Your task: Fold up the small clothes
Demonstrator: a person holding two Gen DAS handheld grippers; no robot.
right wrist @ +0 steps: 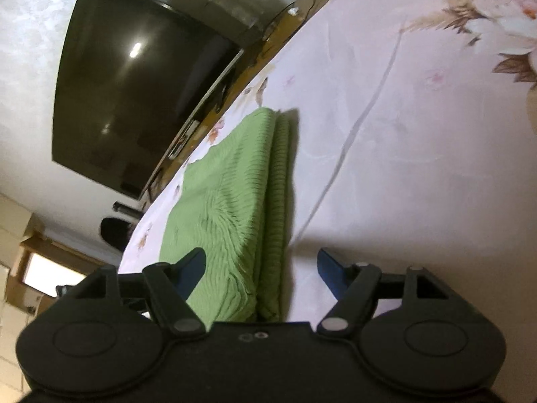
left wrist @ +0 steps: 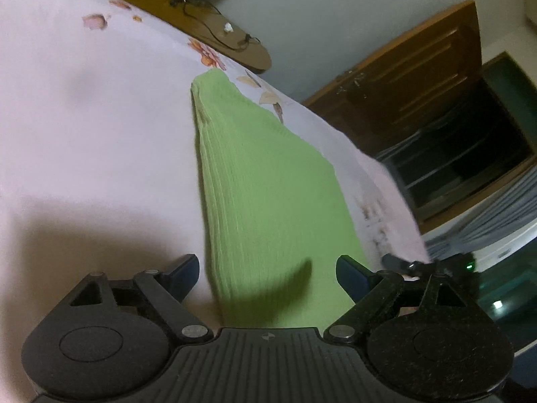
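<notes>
Left wrist view: the left gripper hangs over a pale pink bedsheet printed with flowers, its two dark-blue-tipped fingers spread wide apart with nothing pressed between them. A green ribbed garment lies folded flat on the sheet, running away from the gripper as a long strip; its near end sits between and just below the parted fingers, and the stacked edges of its layers show along its left side. A dark shadow falls across the near end of the garment. Past the far edge of the bed stand a wooden surface with a black cable on it, a plain wall and a brown wooden door. The picture is blurred toward its right edge

Right wrist view: the right gripper also stands with its jaws parted and empty. The same green garment lies on the sheet; its near end reaches in between the fingers, closer to the left-hand one, which overlaps the cloth in the picture. Whether that finger touches it I cannot tell. Its folded layers show along the right edge. A dark television screen hangs on the wall beyond the bed
</notes>
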